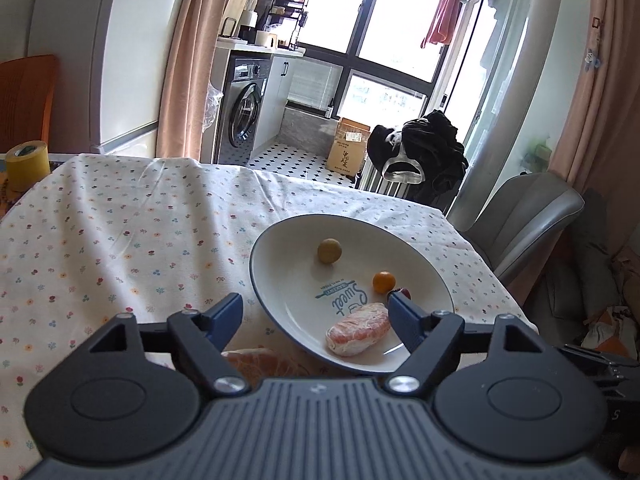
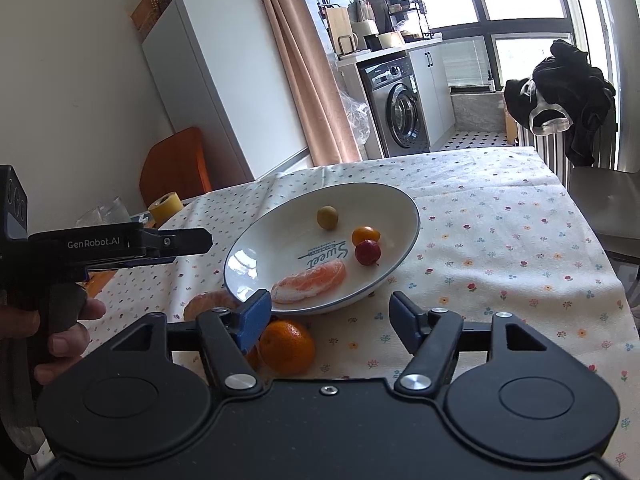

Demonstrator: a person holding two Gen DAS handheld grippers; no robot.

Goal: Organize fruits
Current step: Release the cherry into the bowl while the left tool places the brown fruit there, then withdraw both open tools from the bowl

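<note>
**Both grippers open and empty; soft fruit waiting off the plate**

The right gripper (image 2: 328, 316) is spread wide and grips nothing. A whole mandarin (image 2: 286, 346) lies on the tablecloth (image 2: 500, 240) just inside its left finger, at 7 o'clock from the plate (image 2: 400, 204). It looks light, round and apt to roll, with soft skin; I would take it across its middle, gently. The left gripper (image 1: 316, 312) is equally open and empty, over the plate's near rim. A peeled citrus piece (image 2: 310, 276) in the plate and another (image 2: 208, 302) at 8 o'clock outside it look squashy and slippery.
</note>
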